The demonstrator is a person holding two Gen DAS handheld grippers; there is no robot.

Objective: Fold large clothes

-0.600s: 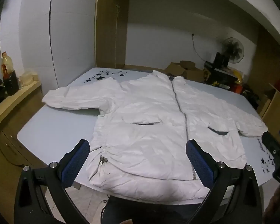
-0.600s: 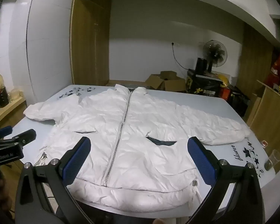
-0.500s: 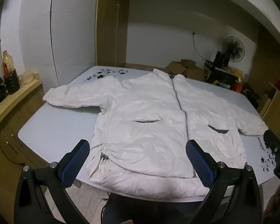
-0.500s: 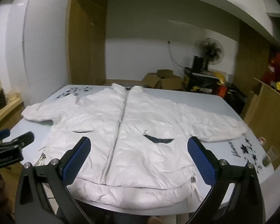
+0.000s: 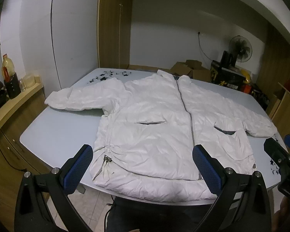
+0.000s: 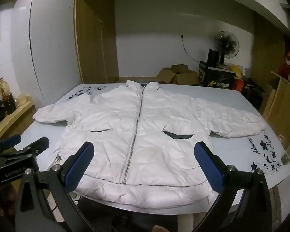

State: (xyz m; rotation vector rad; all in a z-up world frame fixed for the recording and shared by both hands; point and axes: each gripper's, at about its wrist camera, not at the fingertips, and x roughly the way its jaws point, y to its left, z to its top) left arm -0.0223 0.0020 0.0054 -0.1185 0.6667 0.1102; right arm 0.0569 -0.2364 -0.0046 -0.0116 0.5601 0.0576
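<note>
Home room: wardrobe (image 6: 96, 38), fan (image 6: 226, 43), cardboard boxes (image 6: 176, 76), decorated table (image 6: 261, 150).

Left gripper (image 5: 143, 161): black angular frame, silver screws.
Fingers (image 5: 78, 169): blue ribbed pads.
Right gripper (image 6: 144, 161): same black frame, blue pads, silver screws.
Marking: white lettering on black body.

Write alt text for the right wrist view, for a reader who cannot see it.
A white padded zip-up jacket lies spread flat, zipped and unfolded, on a pale blue table, its sleeves out to both sides. The right gripper hangs open above the near hem, holding nothing; the left gripper shows at the left edge.
</note>
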